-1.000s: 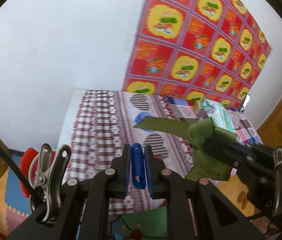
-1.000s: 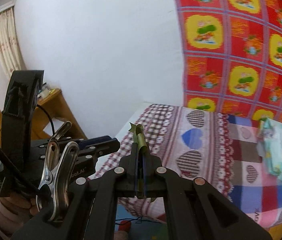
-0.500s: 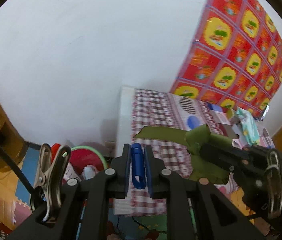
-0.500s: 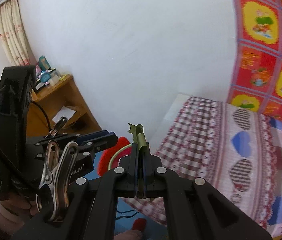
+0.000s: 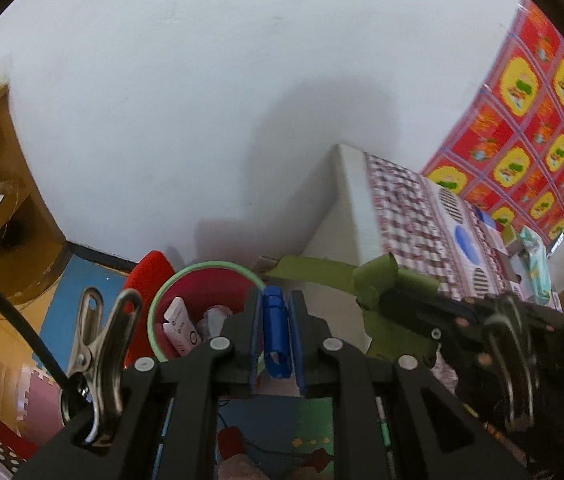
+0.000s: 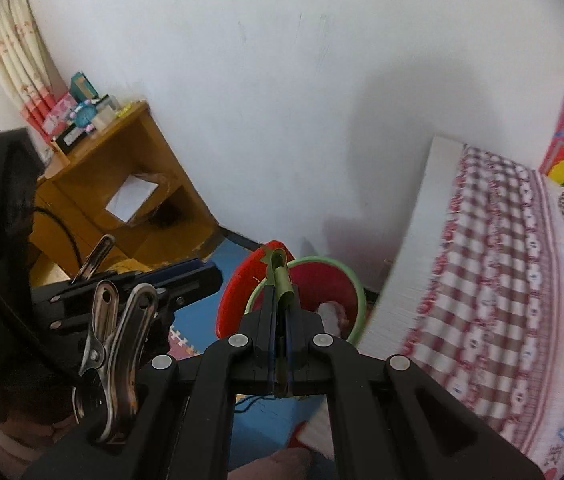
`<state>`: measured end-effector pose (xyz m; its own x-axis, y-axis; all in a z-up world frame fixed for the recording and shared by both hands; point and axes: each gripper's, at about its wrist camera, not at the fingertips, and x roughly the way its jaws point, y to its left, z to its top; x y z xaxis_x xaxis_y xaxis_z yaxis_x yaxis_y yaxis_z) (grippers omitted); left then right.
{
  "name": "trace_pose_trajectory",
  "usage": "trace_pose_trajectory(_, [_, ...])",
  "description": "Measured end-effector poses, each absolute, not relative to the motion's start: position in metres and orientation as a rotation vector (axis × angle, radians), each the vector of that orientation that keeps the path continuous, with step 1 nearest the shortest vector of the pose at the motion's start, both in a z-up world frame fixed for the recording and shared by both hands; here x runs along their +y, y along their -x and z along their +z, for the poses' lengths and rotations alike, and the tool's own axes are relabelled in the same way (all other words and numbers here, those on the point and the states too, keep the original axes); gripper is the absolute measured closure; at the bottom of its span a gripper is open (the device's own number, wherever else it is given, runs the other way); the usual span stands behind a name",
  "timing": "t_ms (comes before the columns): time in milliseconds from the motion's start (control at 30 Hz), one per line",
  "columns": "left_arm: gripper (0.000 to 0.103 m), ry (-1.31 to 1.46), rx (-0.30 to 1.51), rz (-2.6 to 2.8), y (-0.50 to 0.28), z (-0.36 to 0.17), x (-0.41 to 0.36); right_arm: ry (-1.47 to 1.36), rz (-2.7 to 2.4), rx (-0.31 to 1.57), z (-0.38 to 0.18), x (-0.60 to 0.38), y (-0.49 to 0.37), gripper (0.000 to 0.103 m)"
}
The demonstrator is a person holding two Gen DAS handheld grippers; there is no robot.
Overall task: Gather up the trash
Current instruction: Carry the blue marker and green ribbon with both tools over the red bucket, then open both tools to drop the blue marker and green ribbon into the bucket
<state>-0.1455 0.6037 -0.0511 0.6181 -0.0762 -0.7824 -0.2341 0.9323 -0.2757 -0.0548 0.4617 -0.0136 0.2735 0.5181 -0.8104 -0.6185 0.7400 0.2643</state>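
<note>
Green paper, thin and crumpled, is pinched in the right tool (image 6: 280,344), whose jaws are clenched on one end of the strip (image 6: 279,280); the rest trails loose to the side, so it is light, limp and apt to flutter or tear. The left tool (image 5: 276,332) is clamped on a small blue tube (image 5: 277,334), stiff and smooth, held across its middle. Beyond both tips stands the red bin (image 5: 154,312) with its pale green rim, on the floor beside the bed (image 6: 502,320).
</note>
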Motion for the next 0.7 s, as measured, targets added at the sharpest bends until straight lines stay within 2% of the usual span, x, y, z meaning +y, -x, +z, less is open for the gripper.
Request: trace_pose_trajectory(700, [0.089, 0.487, 1.03, 0.112, 0.113, -0.181, 0.663, 0.192, 0.676, 1.164, -0.081, 0.528, 0.022, 0.099])
